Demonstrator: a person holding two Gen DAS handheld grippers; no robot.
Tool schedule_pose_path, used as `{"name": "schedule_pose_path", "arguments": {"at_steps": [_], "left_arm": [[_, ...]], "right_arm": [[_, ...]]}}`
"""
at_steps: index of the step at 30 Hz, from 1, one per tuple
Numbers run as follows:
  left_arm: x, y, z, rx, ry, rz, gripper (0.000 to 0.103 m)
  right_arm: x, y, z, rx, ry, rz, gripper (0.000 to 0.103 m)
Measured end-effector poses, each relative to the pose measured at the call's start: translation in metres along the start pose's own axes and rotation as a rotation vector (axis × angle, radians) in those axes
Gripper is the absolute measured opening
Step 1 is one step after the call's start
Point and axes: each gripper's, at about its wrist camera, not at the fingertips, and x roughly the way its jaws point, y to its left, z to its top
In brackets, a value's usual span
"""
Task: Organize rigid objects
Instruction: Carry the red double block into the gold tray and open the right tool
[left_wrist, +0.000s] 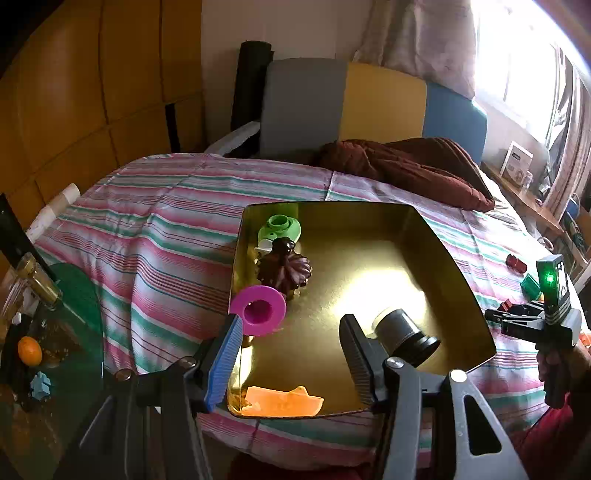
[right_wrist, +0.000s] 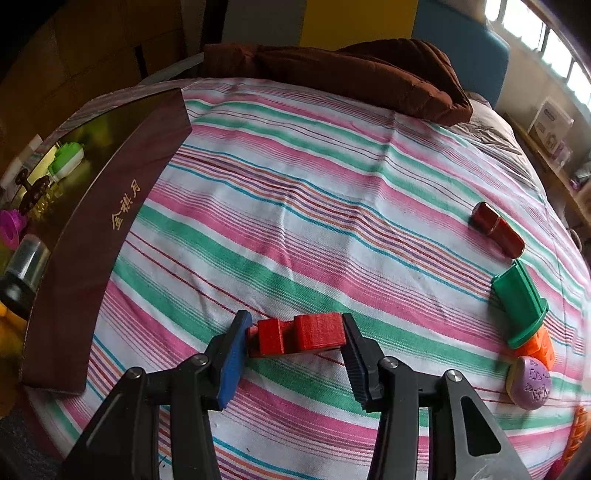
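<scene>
Red block (right_wrist: 301, 334) on striped bedsheet (right_wrist: 332, 192), right tool (right_wrist: 295, 338) straddling

The left gripper (left_wrist: 291, 354) has black arms with silver screws; one finger pad (left_wrist: 226, 360) is ribbed blue, the other ribbed black. The right gripper (right_wrist: 293, 356) looks the same. At the left view's right edge, a green light glows on its black body.
</scene>
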Motion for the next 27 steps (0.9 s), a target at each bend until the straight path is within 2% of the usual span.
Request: {"name": "schedule_pose_path", "arguments": {"at_steps": [27], "left_arm": [[0.0009, -0.0063, -0.0011, 0.024, 0.002, 0.004, 0.055]], "right_arm": [[0.0017, 0.0031, 0.0007, -0.013, -0.006, -0.014, 0.048]]}}
